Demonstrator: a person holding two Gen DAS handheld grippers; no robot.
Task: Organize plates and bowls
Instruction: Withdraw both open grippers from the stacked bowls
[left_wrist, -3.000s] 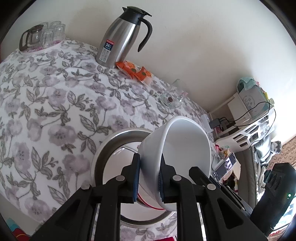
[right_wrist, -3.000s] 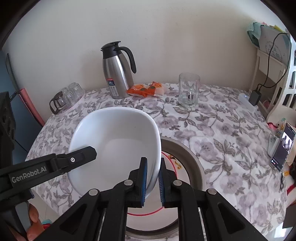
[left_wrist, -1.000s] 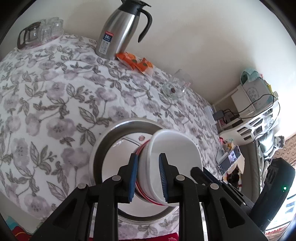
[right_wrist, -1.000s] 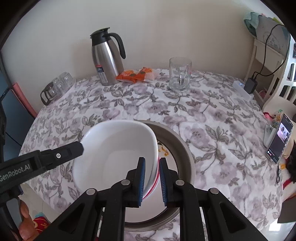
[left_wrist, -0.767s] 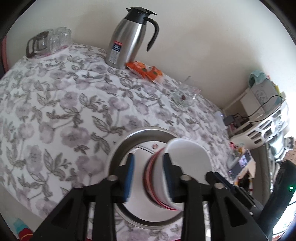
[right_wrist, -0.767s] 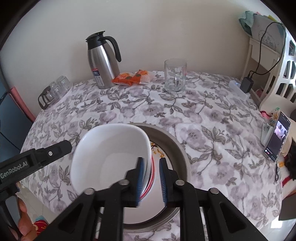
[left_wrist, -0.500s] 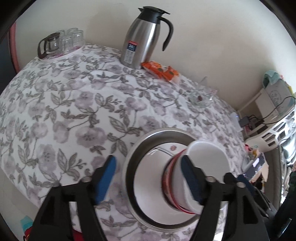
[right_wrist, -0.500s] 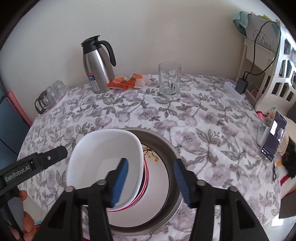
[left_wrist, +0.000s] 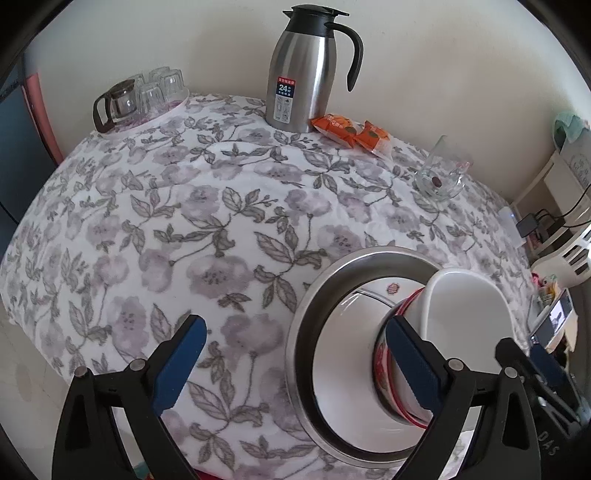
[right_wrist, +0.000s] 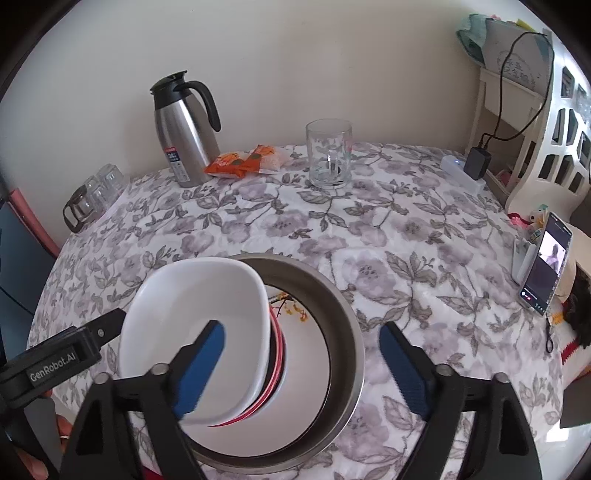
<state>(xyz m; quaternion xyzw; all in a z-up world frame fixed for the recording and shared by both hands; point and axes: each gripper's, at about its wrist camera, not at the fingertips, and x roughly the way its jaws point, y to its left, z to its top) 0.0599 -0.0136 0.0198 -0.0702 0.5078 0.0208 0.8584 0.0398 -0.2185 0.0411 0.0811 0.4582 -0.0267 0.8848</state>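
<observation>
"GenRobot.AI" is printed in white on the black body of the left gripper (right_wrist: 107, 328), seen at the left edge of the right wrist view. A label with "24" in large figures is stuck on the steel thermos jug (left_wrist: 301, 70), which stands at the back of the counter (left_wrist: 207, 229); the smaller writing on it cannot be read.

A white bowl (right_wrist: 192, 332) with a squarish, rounded rim is nested in a red-rimmed bowl (right_wrist: 275, 354), and both are set on a white plate (right_wrist: 310, 350) with an orange flower motif, inside a wide steel basin (right_wrist: 351, 332) at the near edge of the flowered cloth.

The fingers of the left gripper (left_wrist: 295, 363) and of the right gripper (right_wrist: 303, 363) have just been opening and are spread wide. Nothing is gripped: in the right wrist view 1 finger (right_wrist: 201, 365) is held over the white bowl, and in the left wrist view 1 finger (left_wrist: 412, 365) is seen just beside the bowls' outer wall; contact cannot be told.
</observation>
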